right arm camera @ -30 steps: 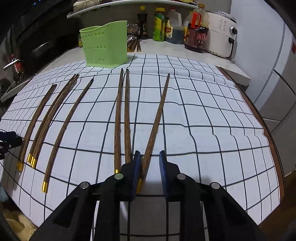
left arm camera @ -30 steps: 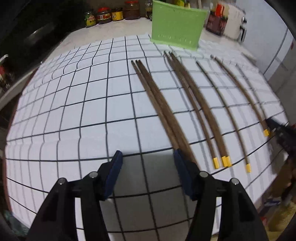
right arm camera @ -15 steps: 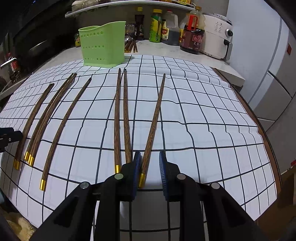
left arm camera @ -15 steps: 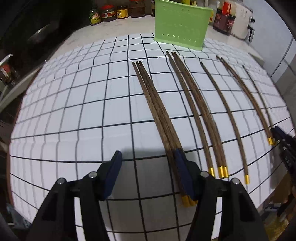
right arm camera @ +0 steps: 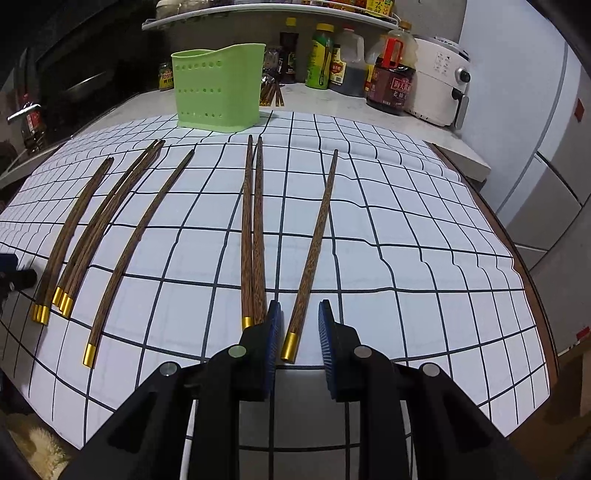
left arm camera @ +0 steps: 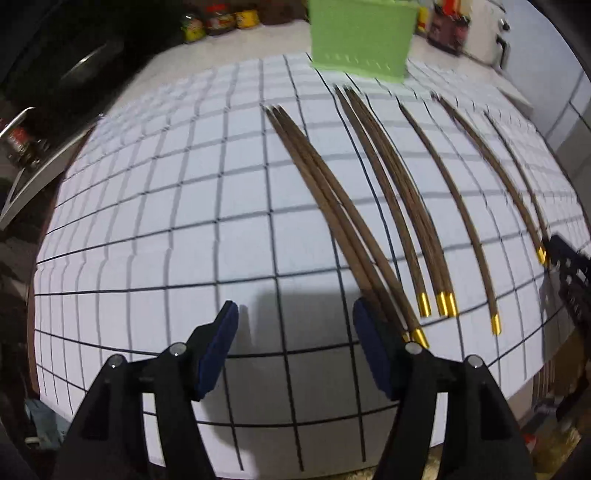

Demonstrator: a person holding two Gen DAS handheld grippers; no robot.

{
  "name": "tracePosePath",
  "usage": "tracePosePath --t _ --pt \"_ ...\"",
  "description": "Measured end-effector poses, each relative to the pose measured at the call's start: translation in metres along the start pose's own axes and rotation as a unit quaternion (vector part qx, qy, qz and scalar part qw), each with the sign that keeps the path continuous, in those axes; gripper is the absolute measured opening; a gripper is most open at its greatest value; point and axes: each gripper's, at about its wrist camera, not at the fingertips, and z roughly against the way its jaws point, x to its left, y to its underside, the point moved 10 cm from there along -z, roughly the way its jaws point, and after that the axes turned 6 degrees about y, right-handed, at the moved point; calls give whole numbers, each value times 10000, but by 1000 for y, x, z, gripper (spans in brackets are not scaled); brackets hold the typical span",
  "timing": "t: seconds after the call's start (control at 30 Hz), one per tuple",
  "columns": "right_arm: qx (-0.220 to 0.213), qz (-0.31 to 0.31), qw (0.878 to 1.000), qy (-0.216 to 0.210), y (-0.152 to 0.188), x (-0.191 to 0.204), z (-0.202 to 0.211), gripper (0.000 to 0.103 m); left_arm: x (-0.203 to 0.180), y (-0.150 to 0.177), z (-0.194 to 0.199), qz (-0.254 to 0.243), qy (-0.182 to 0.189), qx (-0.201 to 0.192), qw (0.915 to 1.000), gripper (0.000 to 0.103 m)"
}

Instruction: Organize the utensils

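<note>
All chopsticks [right arm camera: 255,229] on surface [right arm camera: 406,258], none visibly in green holder [right arm camera: 218,88]. Left claw [left arm camera: 293,354] released beside leftmost bundle [left arm camera: 332,221]; right claw [right arm camera: 297,345] released, straddling single chopstick [right arm camera: 314,251]. Task barely begun.

We see brown wood-grain chopsticks [right arm camera: 309,254] with gold tips, a pale green perforated plastic holder [right arm camera: 218,92], and a white cloth with black grid lines [right arm camera: 406,236].

Pretty sure I'm working in someone's home kitchen here. I can see sauce and oil bottles [right arm camera: 391,86] lined up on the counter [right arm camera: 332,99], a white air fryer [right arm camera: 439,88], jars [left arm camera: 214,22] along the back, and a wire shelf [right arm camera: 266,20] overhead.
</note>
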Motion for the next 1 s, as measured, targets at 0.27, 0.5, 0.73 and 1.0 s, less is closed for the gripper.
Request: tracePosePath --t 0.27,0.5,0.73,1.0 --pt "19 -220 9997 -124 4 -5 1 23 -28 6 -5 -67 952 8 9954 64" --pt "18 -194 9998 -84 5 -5 1 23 -34 19 -3 -669 146 26 9976 68" --pt "1 -199 9998 -55 3 -5 0 23 10 27 2 -342 -9 82 9994 68" --pt "44 -230 9997 -38 1 -5 -1 23 0 27 17 366 1153 -267 9923 68"
